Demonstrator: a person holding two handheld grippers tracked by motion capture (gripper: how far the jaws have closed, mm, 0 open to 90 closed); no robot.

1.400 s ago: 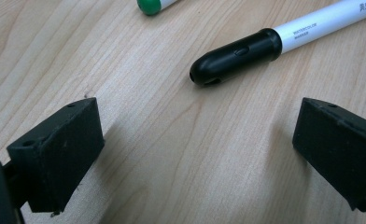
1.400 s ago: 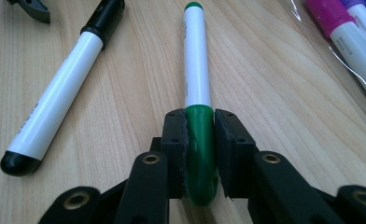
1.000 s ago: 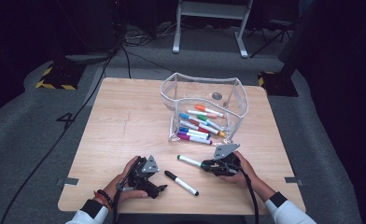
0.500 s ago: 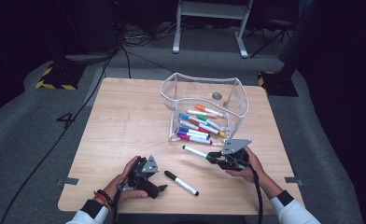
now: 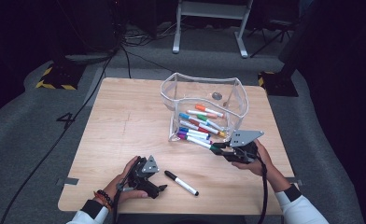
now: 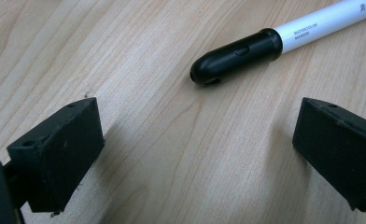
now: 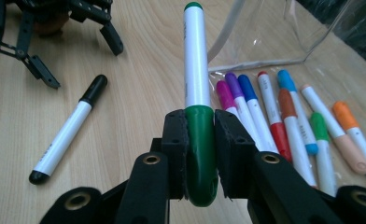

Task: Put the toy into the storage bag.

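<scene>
1. The right gripper (image 7: 200, 140) has its jaws clamped on the green cap of a green marker (image 7: 196, 65), whose white barrel points toward the clear bin (image 5: 235, 95)
2. In the high view that marker (image 5: 200, 143) hangs at the bin's open front, above the coloured markers (image 5: 200, 122) lying inside
3. The left gripper (image 6: 197, 149) rests on the wooden table (image 5: 125, 121) with jaws spread wide and nothing between them
4. A black marker (image 6: 284, 39) lies just beyond its jaws, apart from them
</scene>
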